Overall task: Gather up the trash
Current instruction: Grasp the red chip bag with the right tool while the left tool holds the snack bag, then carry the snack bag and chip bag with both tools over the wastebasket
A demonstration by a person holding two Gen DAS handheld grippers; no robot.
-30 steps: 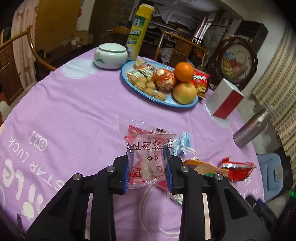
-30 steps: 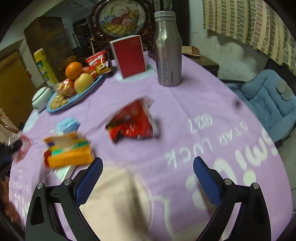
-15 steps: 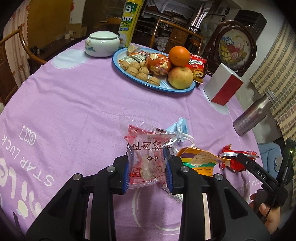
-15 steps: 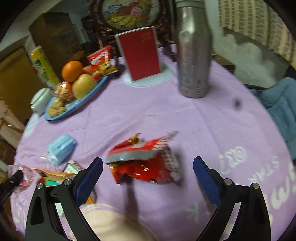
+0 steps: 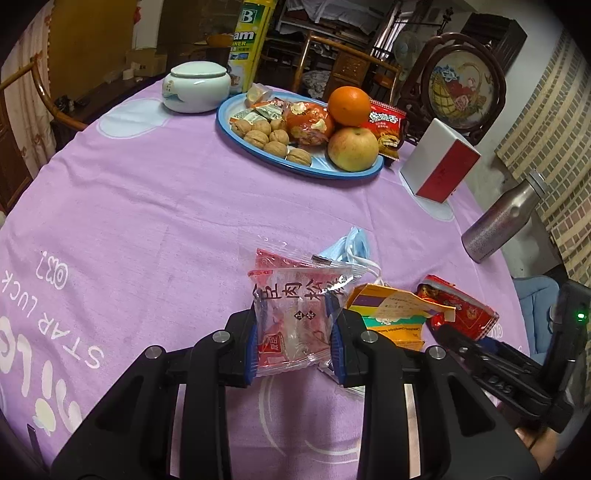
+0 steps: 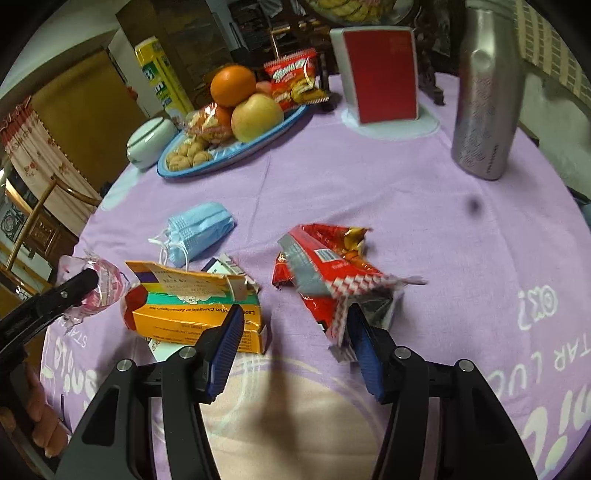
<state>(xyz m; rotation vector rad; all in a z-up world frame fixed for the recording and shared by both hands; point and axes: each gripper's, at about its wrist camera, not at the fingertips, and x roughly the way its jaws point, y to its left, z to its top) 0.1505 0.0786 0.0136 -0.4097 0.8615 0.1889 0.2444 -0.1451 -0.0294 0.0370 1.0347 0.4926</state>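
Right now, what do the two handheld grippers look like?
Both the left gripper and the right gripper are matte black plastic, with angular forked arms, silver round screw heads and ribbed blue pads on the jaws. The right one's body shows a small green light.

A round table is covered by a purple cloth (image 5: 155, 206) printed with white lettering. Wooden chairs (image 5: 343, 51) and a dark cabinet (image 5: 491, 33) are seen behind it, and a brick-patterned wall (image 5: 546, 122) is seen at the right.
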